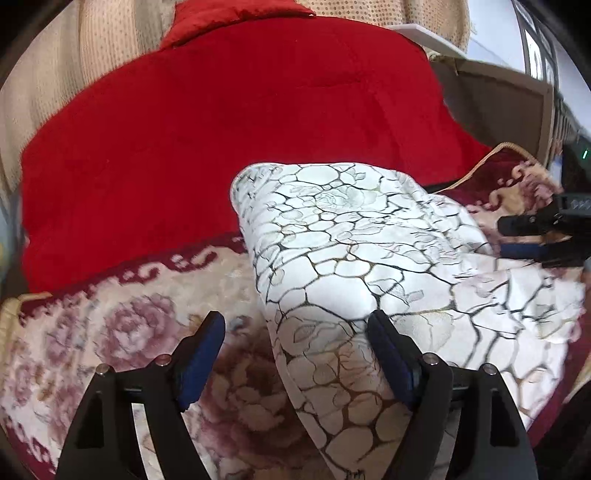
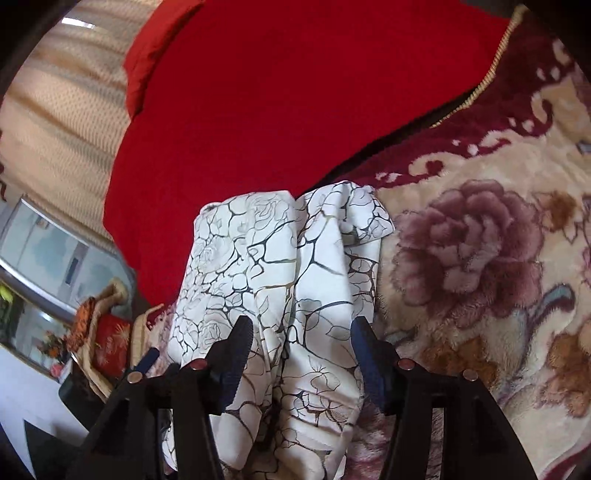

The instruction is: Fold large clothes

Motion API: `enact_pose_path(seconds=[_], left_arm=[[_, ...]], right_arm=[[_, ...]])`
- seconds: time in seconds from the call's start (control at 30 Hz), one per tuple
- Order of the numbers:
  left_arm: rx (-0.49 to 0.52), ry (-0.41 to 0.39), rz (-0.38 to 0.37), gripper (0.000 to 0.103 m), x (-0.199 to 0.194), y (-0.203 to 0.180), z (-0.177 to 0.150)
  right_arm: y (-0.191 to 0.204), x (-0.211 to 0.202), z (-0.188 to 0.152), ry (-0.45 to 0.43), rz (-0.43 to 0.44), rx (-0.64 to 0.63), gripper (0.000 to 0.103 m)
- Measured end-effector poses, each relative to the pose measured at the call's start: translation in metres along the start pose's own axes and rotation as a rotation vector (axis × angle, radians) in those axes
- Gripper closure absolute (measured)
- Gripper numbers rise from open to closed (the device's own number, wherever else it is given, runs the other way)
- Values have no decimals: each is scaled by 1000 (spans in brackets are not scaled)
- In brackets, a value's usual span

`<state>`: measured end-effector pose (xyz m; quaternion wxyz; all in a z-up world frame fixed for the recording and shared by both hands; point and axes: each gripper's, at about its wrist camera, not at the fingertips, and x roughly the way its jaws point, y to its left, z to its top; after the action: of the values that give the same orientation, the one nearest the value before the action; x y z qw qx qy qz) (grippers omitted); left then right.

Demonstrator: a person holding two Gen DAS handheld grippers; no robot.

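A white garment with a dark cracked-rose print (image 1: pixel 354 251) lies folded in a thick bundle on a floral plush blanket (image 1: pixel 122 332). My left gripper (image 1: pixel 295 332) is open, its jaws wide apart, with the near edge of the garment between them. My right gripper (image 2: pixel 301 336) is also open and straddles the other end of the garment (image 2: pixel 280 266), which lies in long folds between its fingers. The right gripper also shows at the right edge of the left wrist view (image 1: pixel 543 229).
A red quilt (image 1: pixel 229 140) lies behind the garment, with a red pillow (image 1: pixel 236 18) at its far end. A beige curtain (image 2: pixel 59 122) hangs behind. A cluttered shelf with red items (image 2: pixel 103 339) stands at the left of the right wrist view.
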<state>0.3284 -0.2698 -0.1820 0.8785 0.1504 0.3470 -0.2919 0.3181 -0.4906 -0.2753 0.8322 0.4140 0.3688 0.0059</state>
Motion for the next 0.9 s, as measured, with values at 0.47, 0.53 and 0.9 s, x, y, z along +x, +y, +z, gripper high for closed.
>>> enact_pose_path(seconds=[0.47,0.53,0.9], left_arm=[[-384,166,-513,20,13,60,-13],[-385,186,-500,20,20,58,-13],[-423,250,-591,12,48,51,-9]], right_arm=[[-24,12,-6,87,126,102,29],[-24,21,-9,120,137,117,29],[-29,63,-15,171,225,159,19]])
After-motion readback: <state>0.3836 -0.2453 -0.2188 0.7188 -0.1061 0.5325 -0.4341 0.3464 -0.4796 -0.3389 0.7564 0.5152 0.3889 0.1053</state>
